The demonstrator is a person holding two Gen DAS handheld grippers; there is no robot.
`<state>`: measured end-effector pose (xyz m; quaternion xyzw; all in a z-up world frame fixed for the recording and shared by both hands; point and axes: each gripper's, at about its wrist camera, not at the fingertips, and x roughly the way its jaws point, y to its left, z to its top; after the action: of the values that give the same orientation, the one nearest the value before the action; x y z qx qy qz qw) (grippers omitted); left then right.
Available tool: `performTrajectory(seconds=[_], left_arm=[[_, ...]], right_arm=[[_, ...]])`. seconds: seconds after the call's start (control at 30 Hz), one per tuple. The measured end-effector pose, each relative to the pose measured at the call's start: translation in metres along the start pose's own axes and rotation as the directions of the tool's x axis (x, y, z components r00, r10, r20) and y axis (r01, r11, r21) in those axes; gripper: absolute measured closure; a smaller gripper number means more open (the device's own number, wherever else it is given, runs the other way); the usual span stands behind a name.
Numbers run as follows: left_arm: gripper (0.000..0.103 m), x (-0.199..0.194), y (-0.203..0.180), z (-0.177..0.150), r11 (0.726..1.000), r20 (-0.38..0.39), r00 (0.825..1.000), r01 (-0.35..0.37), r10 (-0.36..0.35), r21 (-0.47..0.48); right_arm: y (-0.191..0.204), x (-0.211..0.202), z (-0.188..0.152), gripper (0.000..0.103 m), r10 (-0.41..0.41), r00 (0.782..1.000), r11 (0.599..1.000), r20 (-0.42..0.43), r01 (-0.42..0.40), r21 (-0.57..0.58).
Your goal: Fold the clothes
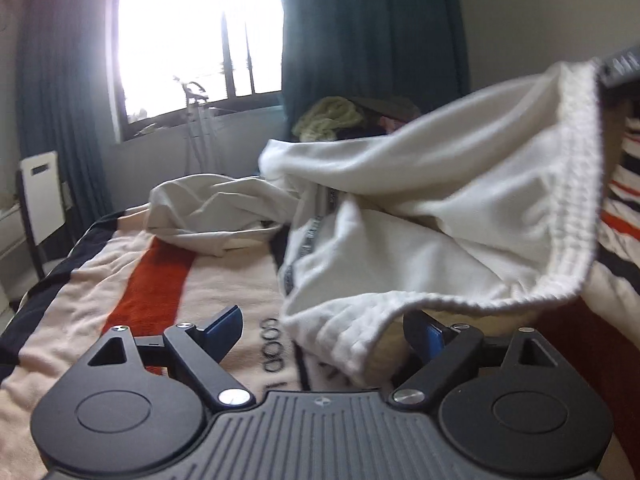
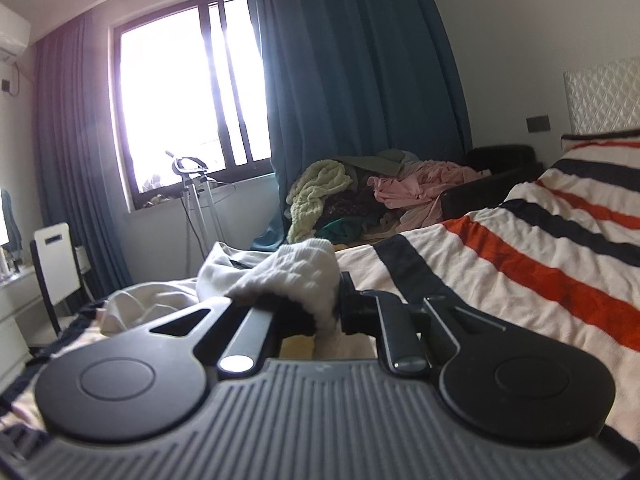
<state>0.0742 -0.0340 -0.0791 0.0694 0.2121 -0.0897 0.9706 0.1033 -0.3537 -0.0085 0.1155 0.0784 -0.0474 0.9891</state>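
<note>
Looks like the spreading-out step before any actual fold. The right claw [image 2: 320, 312] is pinched tight on the ribbed hem of the white garment [image 1: 440, 208], holding that edge up off the bed [image 1: 120, 280]. The left claw [image 1: 324, 328] is wide and holding nothing, with the hem drooping just ahead between its fingers. Next move, I'd guess: close on that hem and pull it straight.

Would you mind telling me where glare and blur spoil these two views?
Left wrist view: the window is blown out white, and the lifted white garment is smeared by motion blur. Right wrist view: the window glares too, with a purple fringe on the curtain; the striped blanket stays fairly sharp.
</note>
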Motion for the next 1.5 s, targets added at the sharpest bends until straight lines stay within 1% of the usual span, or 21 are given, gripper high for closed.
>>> performTrajectory(seconds=[0.07, 0.2, 0.3, 0.33, 0.43, 0.57, 0.7, 0.77, 0.83, 0.93, 1.0, 1.07, 1.13, 1.17, 1.23, 1.27, 1.3, 1.33, 1.4, 1.47, 1.5], left_arm=[[0.013, 0.003, 0.012, 0.001, 0.997, 0.005, 1.0, -0.025, 0.025, -0.069], [0.022, 0.011, 0.012, 0.0, 0.994, -0.021, 0.995, -0.099, 0.098, -0.037], [0.047, 0.018, 0.016, 0.001, 0.994, -0.072, 0.994, -0.089, 0.084, -0.06], [0.059, 0.021, 0.019, 0.002, 0.993, -0.086, 0.994, -0.08, 0.073, -0.085], [0.087, 0.015, 0.032, 0.008, 0.983, -0.064, 0.994, -0.099, 0.09, -0.157], [0.092, -0.013, 0.065, 0.022, 0.938, 0.04, 0.983, -0.159, 0.18, -0.309], [0.093, -0.042, 0.106, 0.039, 0.872, 0.106, 0.957, -0.196, 0.269, -0.448], [0.093, -0.044, 0.127, 0.044, 0.848, 0.075, 0.956, -0.213, 0.283, -0.486], [0.093, -0.036, 0.145, 0.044, 0.832, 0.0, 0.959, -0.247, 0.285, -0.496], [0.093, -0.015, 0.158, 0.039, 0.856, -0.129, 0.957, -0.289, 0.259, -0.428], [0.093, -0.008, 0.163, 0.037, 0.886, -0.176, 0.96, -0.269, 0.217, -0.377], [0.092, -0.009, 0.166, 0.035, 0.922, -0.181, 0.968, -0.225, 0.175, -0.314], [0.09, -0.016, 0.167, 0.029, 0.952, -0.172, 0.978, -0.163, 0.121, -0.259], [0.083, -0.02, 0.167, 0.026, 0.964, -0.166, 0.982, -0.129, 0.092, -0.232], [0.074, -0.031, 0.166, 0.016, 0.976, -0.158, 0.986, -0.083, 0.051, -0.203], [0.076, -0.037, 0.167, 0.014, 0.975, -0.159, 0.987, -0.07, 0.036, -0.213], [0.077, -0.043, 0.167, 0.011, 0.973, -0.159, 0.987, -0.057, 0.021, -0.223], [0.076, -0.048, 0.167, 0.008, 0.971, -0.16, 0.987, -0.044, 0.006, -0.234], [0.066, -0.061, 0.166, 0.01, 0.972, -0.125, 0.992, -0.011, -0.019, -0.236], [0.043, -0.075, 0.165, 0.016, 0.967, -0.077, 0.997, 0.006, -0.027, -0.254], [0.038, -0.082, 0.165, 0.019, 0.963, -0.042, 0.999, 0.022, -0.035, -0.269]], right_arm=[[0.0, 0.004, -0.005, 0.09, -0.021, 1.0, 1.0, -0.022, 0.02, -0.022], [-0.003, 0.011, -0.01, 0.089, -0.05, 0.991, 0.999, -0.126, 0.047, -0.025], [0.001, 0.008, -0.011, 0.089, -0.063, 0.988, 0.996, -0.139, 0.054, -0.068], [0.003, 0.009, -0.012, 0.089, -0.071, 0.987, 0.994, -0.142, 0.058, -0.09], [0.008, 0.011, -0.016, 0.088, -0.091, 0.983, 0.984, -0.161, 0.065, -0.163], [0.02, 0.012, -0.024, 0.088, -0.08, 0.978, 0.965, -0.194, 0.027, -0.26], [0.048, 0.002, -0.035, 0.086, 0.017, 0.973, 0.923, -0.231, -0.104, -0.37], [0.066, -0.001, -0.047, 0.085, 0.094, 0.952, 0.884, -0.293, -0.215, -0.415], [0.085, -0.005, -0.06, 0.085, 0.149, 0.924, 0.827, -0.353, -0.312, -0.467], [0.111, -0.009, -0.085, 0.084, 0.162, 0.885, 0.719, -0.437, -0.409, -0.562], [0.117, -0.014, -0.089, 0.082, 0.162, 0.874, 0.687, -0.458, -0.433, -0.583], [0.118, -0.02, -0.086, 0.079, 0.159, 0.874, 0.676, -0.46, -0.436, -0.594], [0.111, -0.023, -0.079, 0.074, 0.142, 0.874, 0.705, -0.465, -0.419, -0.572], [0.107, -0.025, -0.075, 0.068, 0.144, 0.867, 0.724, -0.477, -0.421, -0.547], [0.094, -0.03, -0.07, 0.048, 0.164, 0.849, 0.766, -0.503, -0.431, -0.477], [0.089, -0.032, -0.068, 0.03, 0.173, 0.84, 0.783, -0.514, -0.434, -0.445], [0.086, -0.035, -0.067, 0.021, 0.177, 0.834, 0.797, -0.522, -0.433, -0.421], [0.083, -0.039, -0.066, 0.021, 0.184, 0.829, 0.808, -0.527, -0.433, -0.4], [0.079, -0.048, -0.06, 0.021, 0.263, 0.795, 0.826, -0.547, -0.478, -0.298], [0.074, -0.056, -0.052, 0.021, 0.391, 0.742, 0.823, -0.544, -0.547, -0.155], [0.071, -0.06, -0.048, 0.021, 0.454, 0.714, 0.812, -0.533, -0.578, -0.084]])
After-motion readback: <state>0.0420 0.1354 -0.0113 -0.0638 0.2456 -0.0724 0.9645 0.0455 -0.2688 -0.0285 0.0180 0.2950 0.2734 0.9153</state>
